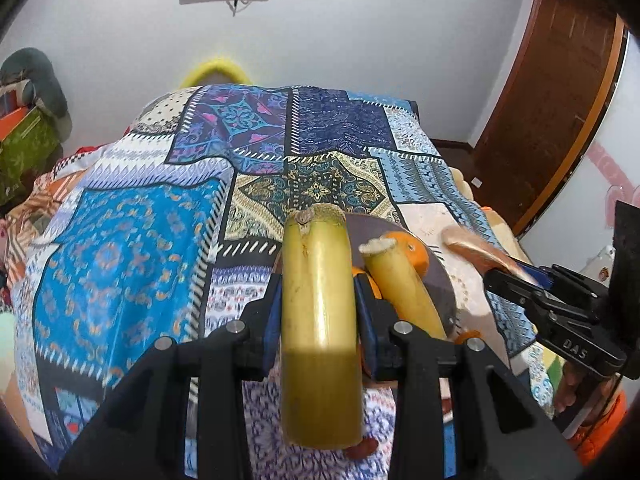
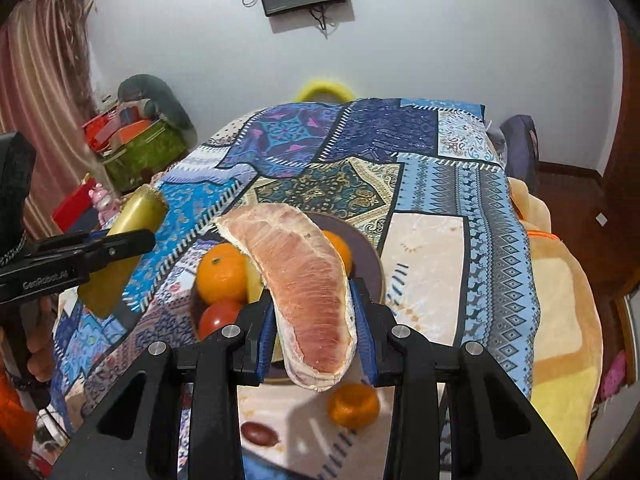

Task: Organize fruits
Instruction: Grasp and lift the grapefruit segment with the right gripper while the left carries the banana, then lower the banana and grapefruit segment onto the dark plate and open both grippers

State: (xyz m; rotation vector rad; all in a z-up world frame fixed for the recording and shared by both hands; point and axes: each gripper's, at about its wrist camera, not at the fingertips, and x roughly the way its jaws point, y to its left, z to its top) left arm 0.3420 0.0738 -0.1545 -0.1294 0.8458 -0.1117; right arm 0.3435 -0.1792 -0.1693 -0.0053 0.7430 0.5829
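At the centre of the left wrist view, we find the left gripper (image 1: 318, 304) clamped on a banana piece (image 1: 318, 320), its blue pads pressing both flanks of the fruit, which stands lengthwise between the fingers with the cut stem end uppermost. We judge the mid-length grip is chosen to keep the piece from swinging. Just right of it, a second banana piece (image 1: 404, 288) and an orange (image 1: 412, 254) rest on the dark plate (image 1: 442, 280), which sits on the patchwork cloth (image 1: 132, 240). At the right edge, the right gripper (image 1: 516, 276) carries a blurred pinkish item.

At the centre of the right wrist view, that gripper (image 2: 314, 320) is clenched on a pomelo segment (image 2: 304, 280), membrane side facing us, held above the plate (image 2: 370, 262). In the plate lie oranges (image 2: 222, 276) and a tomato (image 2: 218, 318). A small orange (image 2: 354, 404) and a dark red fruit (image 2: 260, 433) lie on the cloth, off the plate. We judge both held pieces are bound for sorting.
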